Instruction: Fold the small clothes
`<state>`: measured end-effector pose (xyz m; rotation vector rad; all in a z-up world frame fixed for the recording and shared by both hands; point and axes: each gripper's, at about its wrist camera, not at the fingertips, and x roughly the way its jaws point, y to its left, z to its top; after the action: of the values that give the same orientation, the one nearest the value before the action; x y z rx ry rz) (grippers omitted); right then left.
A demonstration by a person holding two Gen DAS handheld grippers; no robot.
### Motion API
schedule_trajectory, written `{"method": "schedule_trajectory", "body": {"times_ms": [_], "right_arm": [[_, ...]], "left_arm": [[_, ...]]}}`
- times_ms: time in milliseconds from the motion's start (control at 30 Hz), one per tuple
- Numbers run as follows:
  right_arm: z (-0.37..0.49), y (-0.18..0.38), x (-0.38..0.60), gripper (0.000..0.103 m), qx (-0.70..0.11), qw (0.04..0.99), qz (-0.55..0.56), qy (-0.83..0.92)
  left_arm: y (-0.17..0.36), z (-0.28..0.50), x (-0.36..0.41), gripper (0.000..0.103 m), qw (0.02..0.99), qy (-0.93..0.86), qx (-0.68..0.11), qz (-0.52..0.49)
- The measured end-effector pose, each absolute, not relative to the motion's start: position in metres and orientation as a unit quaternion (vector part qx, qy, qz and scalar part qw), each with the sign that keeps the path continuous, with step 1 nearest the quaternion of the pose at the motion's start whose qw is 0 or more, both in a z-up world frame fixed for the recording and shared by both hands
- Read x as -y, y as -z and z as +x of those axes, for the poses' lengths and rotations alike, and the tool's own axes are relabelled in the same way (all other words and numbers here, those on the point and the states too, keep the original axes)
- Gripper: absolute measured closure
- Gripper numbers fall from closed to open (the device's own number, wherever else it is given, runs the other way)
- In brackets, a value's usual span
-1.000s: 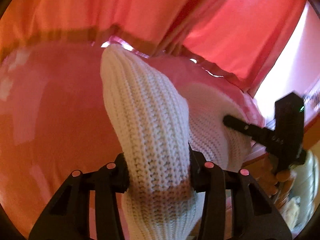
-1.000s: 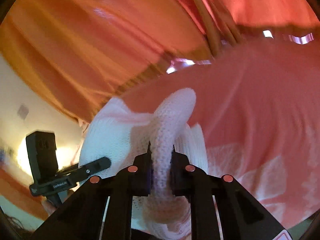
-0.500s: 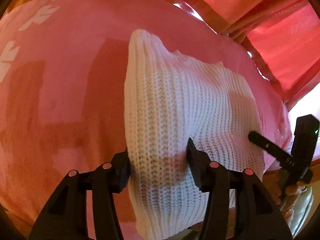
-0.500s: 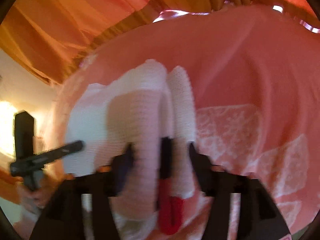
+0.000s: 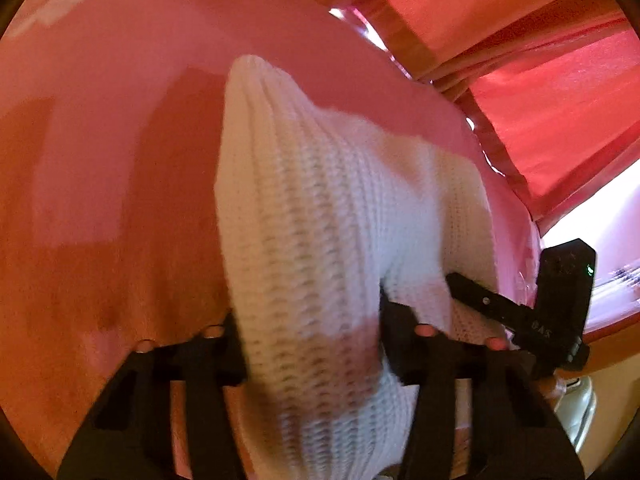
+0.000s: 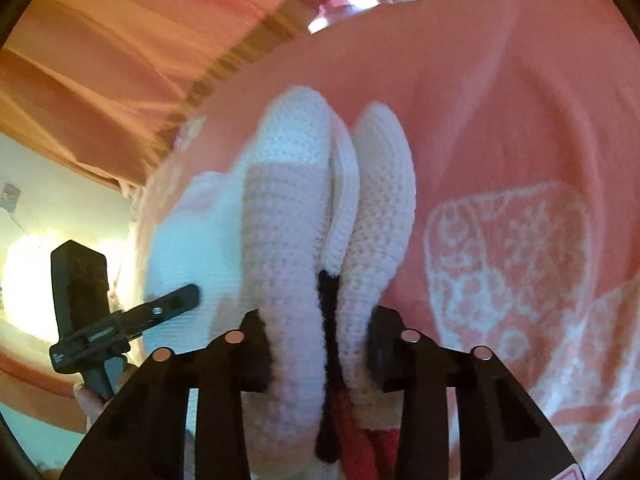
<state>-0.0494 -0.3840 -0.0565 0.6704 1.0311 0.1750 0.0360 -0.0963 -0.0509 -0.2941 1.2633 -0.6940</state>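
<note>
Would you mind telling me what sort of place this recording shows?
Probably a bedroom: a pink patterned blanket covers a soft surface, red-orange curtains hang behind it, and a white knitted garment is being folded there.

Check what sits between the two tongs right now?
Only white knit garment: one stretch spans from left tongs to right tongs, both shut on bunched folds. Both wrist views show it.

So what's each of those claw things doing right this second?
Left gripper: shut on the white knitted garment.
Right gripper: shut on bunched folds of the same white knitted garment.
</note>
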Motion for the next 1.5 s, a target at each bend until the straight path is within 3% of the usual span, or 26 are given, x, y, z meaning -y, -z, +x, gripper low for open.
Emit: {"method": "schedule_trajectory", "body": {"times_ms": [167,500,633,733,867,1000,1100,1200,1300,1400,1467,1500], "right_arm": [[-0.073,-0.018,0.385,0.071,-0.427,0.848,0.307,-0.074],[-0.152,-0.274,0.359,0.07,-0.202,0.949,0.224,-0.096],[-0.15,-0.341,0.334,0.069,-0.145,0.963,0.192,-0.125],[-0.127,-0.361,0.32,0.068,-0.139,0.961,0.19,-0.146],[-0.075,-0.341,0.298,0.068,-0.165,0.952,0.195,-0.167],[-0.009,-0.273,0.28,0.067,-0.227,0.936,0.207,-0.171],[0.045,-0.186,0.268,0.064,-0.295,0.916,0.215,-0.164],[0.098,-0.06,0.258,0.061,-0.415,0.876,0.212,-0.123],[0.104,0.006,0.261,0.07,-0.475,0.852,0.21,-0.067],[0.091,-0.02,0.265,0.07,-0.444,0.869,0.207,-0.068],[0.081,-0.046,0.258,0.075,-0.398,0.89,0.201,-0.091],[0.08,-0.052,0.247,0.084,-0.399,0.887,0.2,-0.118]], "left_arm": [[-0.029,0.021,0.108,0.063,0.764,0.367,-0.52,-0.108],[-0.268,-0.039,0.072,0.061,0.827,0.474,-0.295,-0.063],[-0.34,-0.049,0.044,0.059,0.851,0.477,-0.211,-0.065],[-0.363,-0.04,0.027,0.058,0.865,0.462,-0.182,-0.072],[-0.349,-0.011,0.003,0.056,0.88,0.432,-0.181,-0.08],[-0.282,0.047,-0.011,0.055,0.883,0.398,-0.231,-0.09],[-0.187,0.108,-0.013,0.055,0.876,0.359,-0.301,-0.116],[-0.086,0.151,-0.016,0.051,0.869,0.294,-0.373,-0.137],[0.012,0.18,-0.028,0.056,0.86,0.164,-0.472,-0.102],[-0.006,0.177,-0.036,0.053,0.873,0.156,-0.457,-0.069],[-0.026,0.162,-0.039,0.035,0.889,0.167,-0.42,-0.077],[-0.034,0.156,-0.038,0.029,0.894,0.174,-0.404,-0.086]]}}
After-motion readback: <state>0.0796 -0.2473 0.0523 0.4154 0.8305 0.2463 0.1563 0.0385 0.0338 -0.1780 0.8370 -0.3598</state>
